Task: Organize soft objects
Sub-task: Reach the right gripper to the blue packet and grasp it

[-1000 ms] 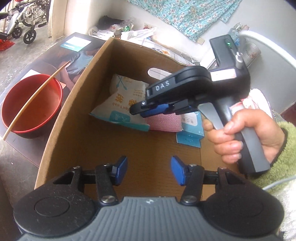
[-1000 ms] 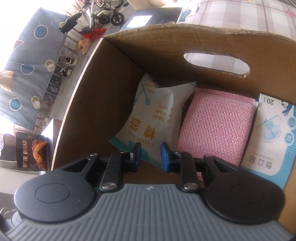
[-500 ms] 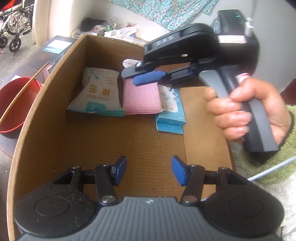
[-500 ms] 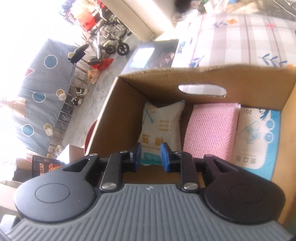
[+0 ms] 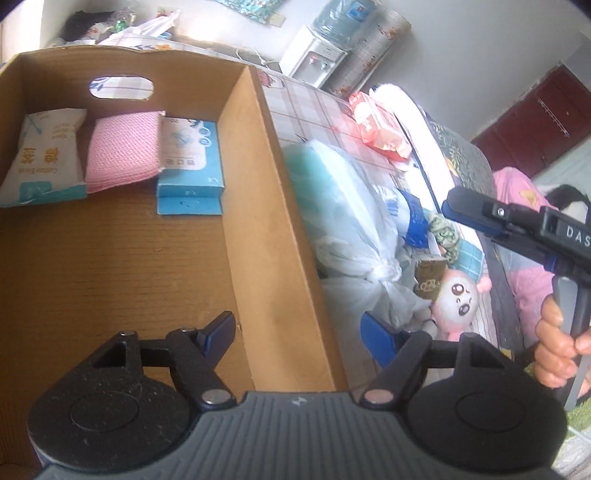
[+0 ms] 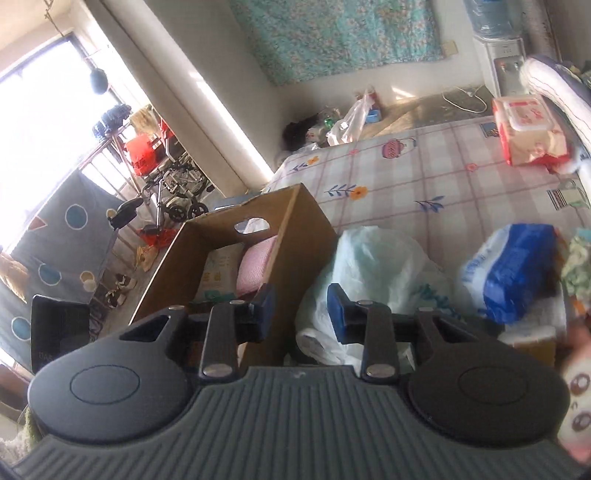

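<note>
The cardboard box (image 5: pixel 258 206) holds a cotton-swab bag (image 5: pixel 44 155), pink sponge (image 5: pixel 122 147) and blue cartons (image 5: pixel 192 158) along its far wall. Both tools have just been opening, empty — left tool (image 5: pixel 297 338), right tool (image 6: pixel 301 308). Only the left view shows the pink plush (image 5: pixel 458 295) clearly.

This is a lived-in home bedroom. A bed (image 6: pixel 424 184) with a checked, flower-printed sheet fills much of the floor, a floral cloth (image 6: pixel 343 33) hangs on the wall above it, and a water dispenser (image 6: pixel 502 62) stands in the corner. Beyond the window (image 6: pixel 40 122) side a folded wheelchair (image 6: pixel 173 192) is parked, with shoes (image 6: pixel 122 284) on the floor beside patterned fabric.
</note>
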### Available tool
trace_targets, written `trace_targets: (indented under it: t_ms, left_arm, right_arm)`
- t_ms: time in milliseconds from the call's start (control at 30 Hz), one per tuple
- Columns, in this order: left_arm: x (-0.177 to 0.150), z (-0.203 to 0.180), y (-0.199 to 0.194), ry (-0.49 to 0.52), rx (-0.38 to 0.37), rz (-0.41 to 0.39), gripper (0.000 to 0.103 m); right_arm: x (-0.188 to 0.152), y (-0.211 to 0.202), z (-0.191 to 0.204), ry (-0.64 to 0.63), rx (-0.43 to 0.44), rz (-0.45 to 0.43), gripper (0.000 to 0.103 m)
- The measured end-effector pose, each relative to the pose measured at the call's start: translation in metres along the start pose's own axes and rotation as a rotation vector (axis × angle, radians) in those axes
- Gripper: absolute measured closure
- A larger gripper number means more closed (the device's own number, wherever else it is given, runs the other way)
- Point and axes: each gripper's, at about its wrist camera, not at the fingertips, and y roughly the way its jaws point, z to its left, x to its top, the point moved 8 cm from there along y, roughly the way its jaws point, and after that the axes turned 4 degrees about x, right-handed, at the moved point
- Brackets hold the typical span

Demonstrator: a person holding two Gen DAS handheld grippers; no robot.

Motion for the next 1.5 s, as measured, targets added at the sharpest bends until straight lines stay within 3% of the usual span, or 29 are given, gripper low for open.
trace_targets:
  t_ms: [167, 300, 367, 633, 900, 1067, 1200, 1367, 1500]
  left_arm:
    - [-0.027, -0.025, 0.014, 0.042, -0.045, 0.086, 0.028]
    - [-0.043, -0.037, 0.013, 0.100, 0.041, 0.059, 0.027]
    - [-0.047, -0.043, 0.011, 0.117, 0.067, 0.048, 0.027]
    - [-0.062, -0.055, 0.009, 0.125, 0.034, 0.050, 0.026]
    - [-0.061, -0.071, -0.023, 0.176, 0.087, -0.071, 0.023]
    - [-0.034, -0.093, -0.047, 0.254, 0.088, -0.152, 0.020]
    - [0.004, -0.122, -0.044, 0.366, 0.095, -0.188, 0.020]
    - [0.055, -0.155, -0.007, 0.503, 0.116, -0.191, 0.020]
    - [0.085, -0.181, 0.046, 0.576, 0.109, -0.131, 0.021]
  right_arm:
    - [-0.065, -0.038, -0.039, 0.153, -0.016, -0.073, 0.071]
    - [-0.094, -0.054, -0.052, 0.204, -0.013, -0.122, 0.070]
    - [-0.102, -0.059, -0.057, 0.220, 0.002, -0.134, 0.070]
    - [-0.118, -0.079, -0.069, 0.212, -0.031, -0.144, 0.069]
    - [-0.126, -0.109, -0.084, 0.194, -0.110, -0.203, 0.068]
    - [-0.119, -0.112, -0.096, 0.209, -0.124, -0.215, 0.066]
    - [-0.091, -0.105, -0.097, 0.205, -0.091, -0.214, 0.066]
    - [-0.036, -0.085, -0.106, 0.232, -0.059, -0.185, 0.062]
    - [0.006, -0.061, -0.132, 0.286, -0.100, -0.141, 0.061]
